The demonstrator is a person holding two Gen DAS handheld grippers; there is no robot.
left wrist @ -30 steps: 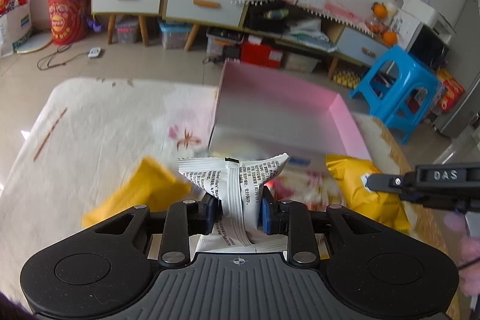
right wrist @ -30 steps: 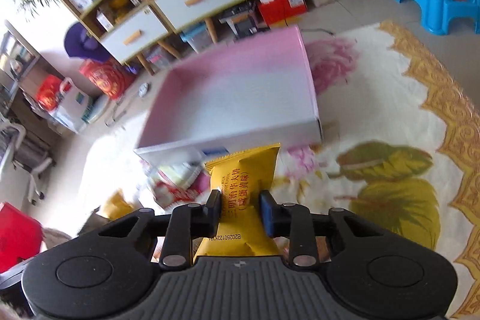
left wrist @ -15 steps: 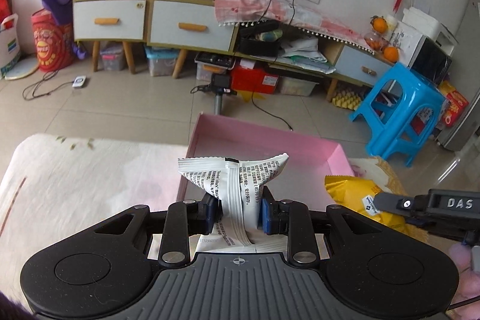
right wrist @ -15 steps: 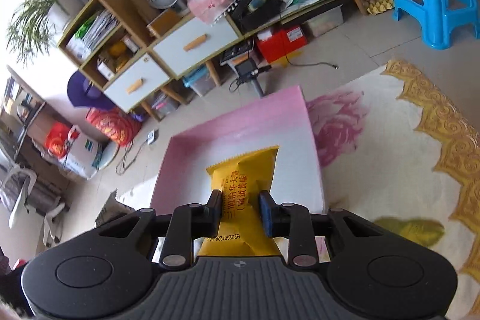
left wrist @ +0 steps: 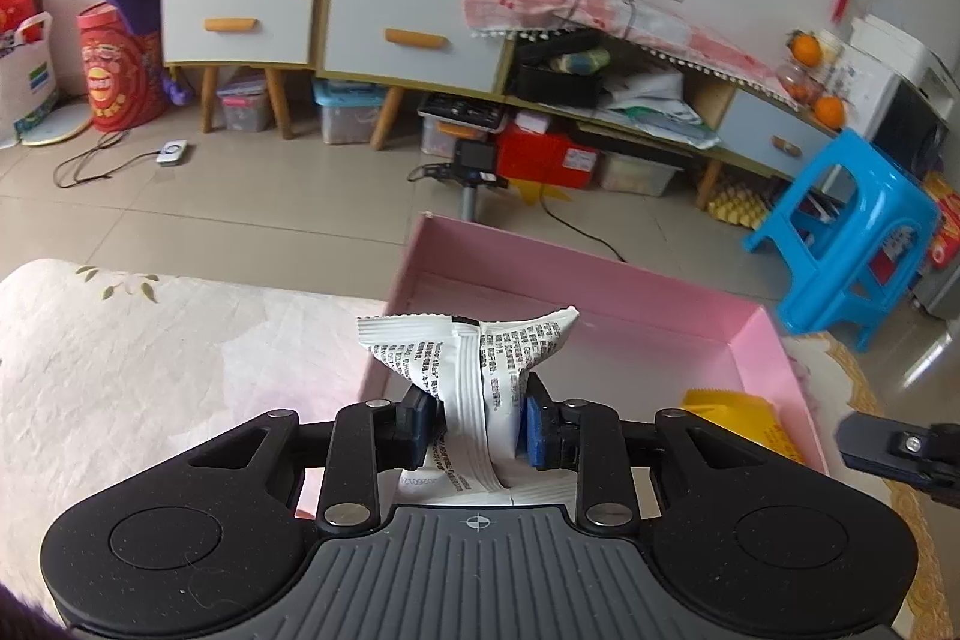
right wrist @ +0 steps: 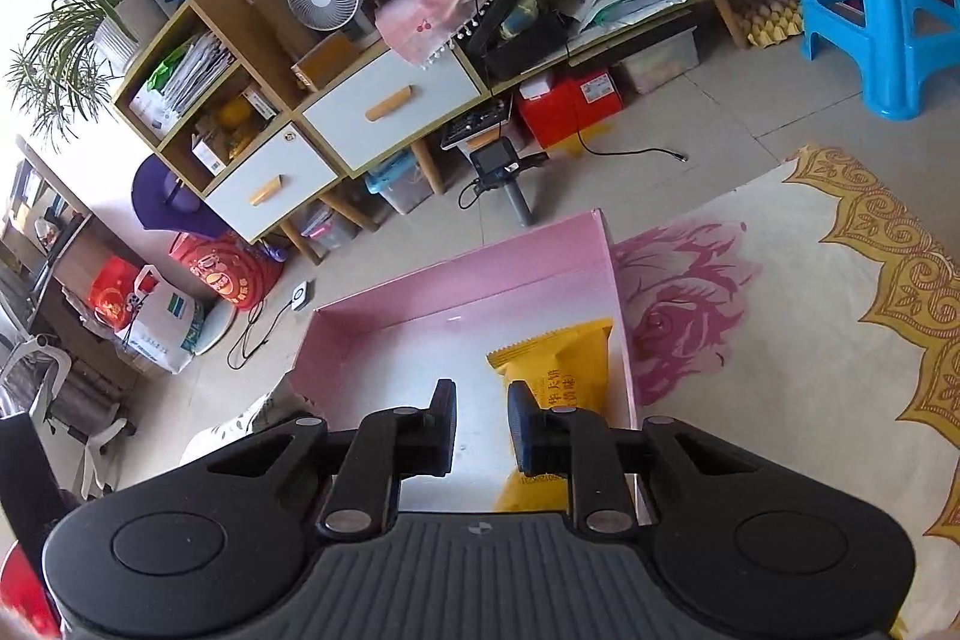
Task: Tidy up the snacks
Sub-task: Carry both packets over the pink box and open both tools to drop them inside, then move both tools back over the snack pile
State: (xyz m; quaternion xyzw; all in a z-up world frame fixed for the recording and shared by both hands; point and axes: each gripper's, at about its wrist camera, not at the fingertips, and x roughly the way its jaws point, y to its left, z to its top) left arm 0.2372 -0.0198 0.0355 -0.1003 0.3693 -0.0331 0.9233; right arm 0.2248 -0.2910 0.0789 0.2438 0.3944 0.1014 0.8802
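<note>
Two snack packets are visible, one per view.

Left wrist view: the left gripper (left wrist: pixel 477 421) is closed on a white packet (left wrist: pixel 474 364), pinched at its middle between the blue pads, with the printed upper end standing free above them. It is held over the near left part of the pink box (left wrist: pixel 600 286), which sits on a pale floral cloth (left wrist: pixel 150 370). A yellow packet (left wrist: pixel 735 418) lies at the right side of the box interior. The tip of the right gripper (left wrist: pixel 894 451) enters at the right edge.

Right wrist view: the right gripper (right wrist: pixel 482 427) has its jaws parted with nothing between them. The yellow packet (right wrist: pixel 561 376) lies flat on the box floor against the right wall (right wrist: pixel 621 316), partly behind the right finger (right wrist: pixel 528 424); contact with that finger cannot be confirmed.

Progress: one packet appears placed. The white packet remains to be released into the box. Whether further snacks remain outside the box is not shown.
</note>
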